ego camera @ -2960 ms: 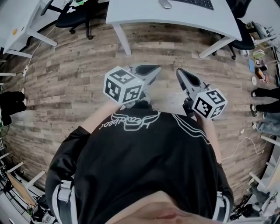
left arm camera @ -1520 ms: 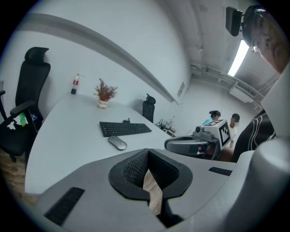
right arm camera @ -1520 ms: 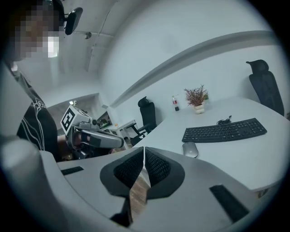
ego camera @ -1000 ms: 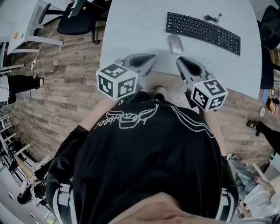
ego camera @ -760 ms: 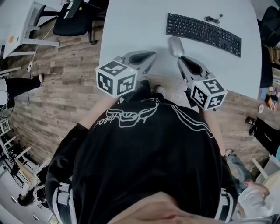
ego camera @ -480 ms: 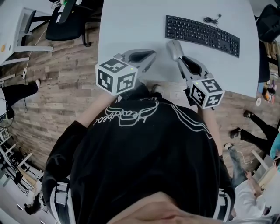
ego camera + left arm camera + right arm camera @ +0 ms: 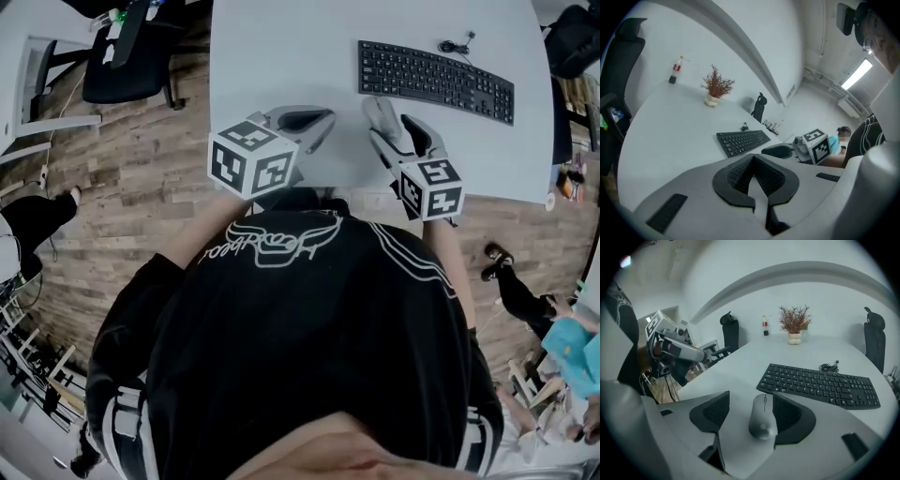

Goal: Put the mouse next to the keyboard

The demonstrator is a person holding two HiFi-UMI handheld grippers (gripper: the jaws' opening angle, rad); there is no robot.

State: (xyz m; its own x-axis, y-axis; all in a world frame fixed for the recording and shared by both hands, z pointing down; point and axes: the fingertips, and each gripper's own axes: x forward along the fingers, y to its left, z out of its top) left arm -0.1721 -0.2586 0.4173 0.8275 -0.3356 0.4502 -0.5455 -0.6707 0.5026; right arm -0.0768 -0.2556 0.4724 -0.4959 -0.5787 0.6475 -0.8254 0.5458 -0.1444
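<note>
The grey mouse [image 7: 763, 418] lies on the white desk [image 7: 281, 56], just in front of the left end of the black keyboard [image 7: 820, 383]. My right gripper [image 7: 752, 409] straddles the mouse; its jaws are opening, and the left pad stands clear of it. From the head view the mouse [image 7: 378, 111] shows between the right gripper's [image 7: 398, 129] jaws, near the keyboard [image 7: 436, 80]. My left gripper [image 7: 314, 120] hovers at the desk's near edge, shut and empty. In the left gripper view its jaws [image 7: 753, 176] are closed together, with the keyboard [image 7: 743, 140] beyond.
A potted dry plant [image 7: 793, 324] and a small bottle [image 7: 765, 326] stand at the desk's far side. The keyboard's coiled cable [image 7: 830, 366] lies behind it. Office chairs [image 7: 730, 333] flank the desk. People's legs [image 7: 511, 281] are on the wood floor at right.
The person has come up to the desk. My right gripper moved forward over the mouse and its jaws spread apart around it. The left gripper stayed shut near the desk edge.
</note>
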